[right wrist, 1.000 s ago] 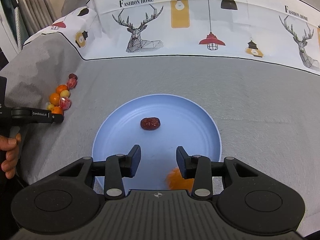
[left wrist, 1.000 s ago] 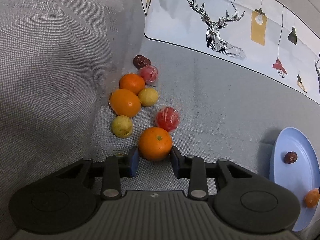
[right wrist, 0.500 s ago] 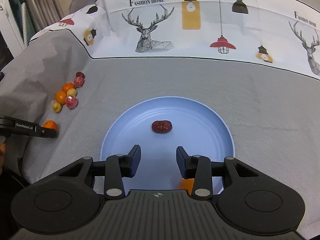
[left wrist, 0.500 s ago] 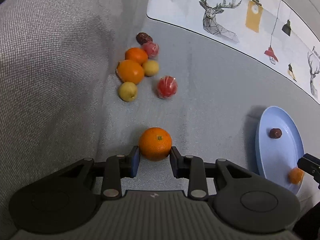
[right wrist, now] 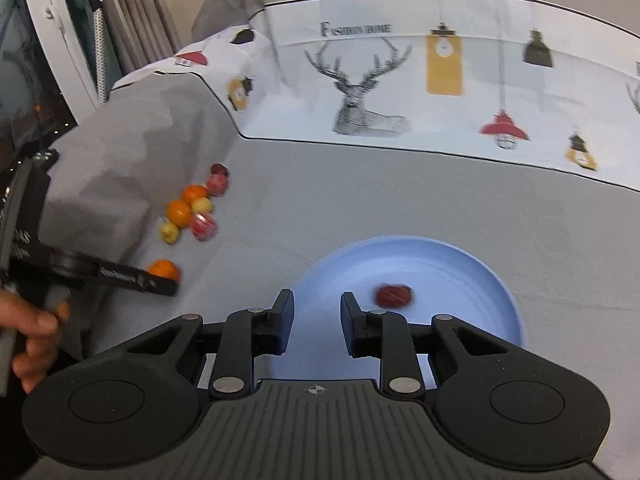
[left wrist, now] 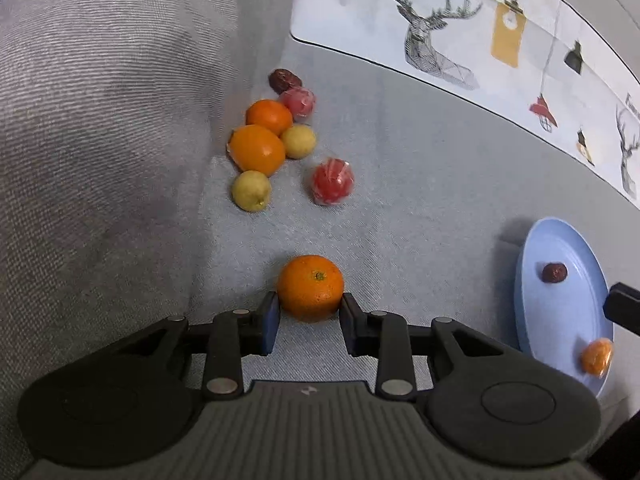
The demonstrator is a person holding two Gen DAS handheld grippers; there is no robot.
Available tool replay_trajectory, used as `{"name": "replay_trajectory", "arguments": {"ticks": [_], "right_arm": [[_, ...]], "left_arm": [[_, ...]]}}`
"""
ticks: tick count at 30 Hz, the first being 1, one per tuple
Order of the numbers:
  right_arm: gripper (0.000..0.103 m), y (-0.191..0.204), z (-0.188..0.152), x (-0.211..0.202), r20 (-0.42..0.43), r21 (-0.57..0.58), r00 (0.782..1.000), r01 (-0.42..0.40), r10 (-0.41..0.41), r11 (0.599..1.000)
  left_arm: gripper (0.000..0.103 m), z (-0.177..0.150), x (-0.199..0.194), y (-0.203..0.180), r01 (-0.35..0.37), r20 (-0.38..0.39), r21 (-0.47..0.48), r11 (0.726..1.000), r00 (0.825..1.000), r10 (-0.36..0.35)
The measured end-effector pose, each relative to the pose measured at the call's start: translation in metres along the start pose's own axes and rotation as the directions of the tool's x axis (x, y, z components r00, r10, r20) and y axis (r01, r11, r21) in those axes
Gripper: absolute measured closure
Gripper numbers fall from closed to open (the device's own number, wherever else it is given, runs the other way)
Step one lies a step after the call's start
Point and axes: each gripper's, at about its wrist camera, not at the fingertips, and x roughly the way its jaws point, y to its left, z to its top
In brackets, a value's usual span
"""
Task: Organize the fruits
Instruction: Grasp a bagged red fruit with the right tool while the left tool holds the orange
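left gripper (left wrist: 308, 316) clamps a mandarin (left wrist: 310, 288); right gripper (right wrist: 316, 320) has just been closing, empty. next: carry the mandarin to the blue plate (left wrist: 532, 320), off to its right.

"FASHION HOME" – printed in dark caps on the white patterned cloth (right wrist: 400, 80), just above the deer drawing, right-wrist view, a bit blurred. Left-wrist view: only the tail "…ON HOME" shows at the top edge of the same cloth (left wrist: 440, 20). White lettering on the left gripper's (right wrist: 160, 280) arm – too blurred to read.
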Motion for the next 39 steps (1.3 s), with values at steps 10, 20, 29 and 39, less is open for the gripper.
{"name": "replay_trajectory", "arguments": {"ticks": [10,20,29,39], "right_arm": [[0.075,0.083,0.056,0.070,-0.013,-0.072,0.996,-0.089,0.088,0.993],[0.051,0.126,0.082,0.167,-0.152,-0.115,0.987,-0.073,0.055,0.991],[0.074,0.134,0.071,0.190,-0.225,-0.174,0.973,-0.084,0.043,0.981],[0.073,0.069,0.062,0.092,-0.122,-0.136,0.992,-0.050,0.033,0.989]], "left_arm": [[0.068,0.001,-0.007,0.008,-0.025,0.053,-0.046,0.999,0.998,0.028],[0.068,0.000,-0.009,0.013,0.006,0.062,-0.042,0.999,0.998,-0.003],[0.068,0.002,-0.007,0.016,0.027,0.050,-0.031,0.999,0.998,-0.025],[0.068,0.001,-0.011,0.016,0.024,0.057,-0.029,0.999,0.998,-0.022]]}}
